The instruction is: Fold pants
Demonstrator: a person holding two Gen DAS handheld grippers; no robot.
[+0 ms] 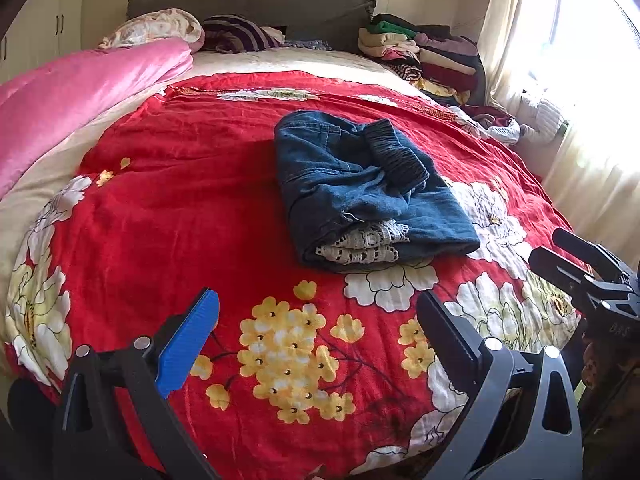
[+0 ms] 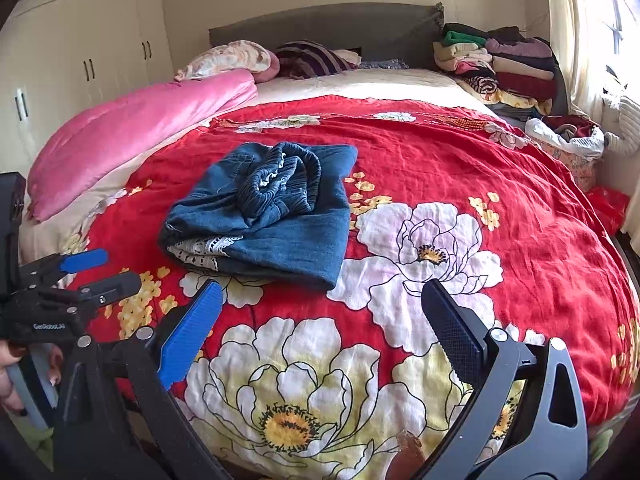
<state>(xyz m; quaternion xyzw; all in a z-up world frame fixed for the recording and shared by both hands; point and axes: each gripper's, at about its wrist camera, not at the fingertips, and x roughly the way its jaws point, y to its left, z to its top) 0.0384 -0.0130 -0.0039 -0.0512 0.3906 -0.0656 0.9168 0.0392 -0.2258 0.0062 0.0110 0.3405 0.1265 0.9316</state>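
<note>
The blue denim pants (image 1: pixel 368 188) lie folded into a compact bundle on the red floral bedspread (image 1: pixel 160 208), with white lace trim showing at the near fold. In the right wrist view the pants (image 2: pixel 272 216) lie ahead and to the left. My left gripper (image 1: pixel 320 320) is open and empty, held short of the bundle. My right gripper (image 2: pixel 322 312) is open and empty, near the bundle's front edge. The right gripper also shows at the right edge of the left wrist view (image 1: pixel 560 252), and the left gripper at the left of the right wrist view (image 2: pixel 100 272).
A pink quilt (image 1: pixel 80 92) lies along the bed's left side. Pillows (image 1: pixel 160 28) and a grey headboard (image 1: pixel 248 4) are at the back. A pile of folded clothes (image 1: pixel 424 52) sits at the back right by the curtained window (image 1: pixel 560 40). Wardrobes (image 2: pixel 80 52) stand left.
</note>
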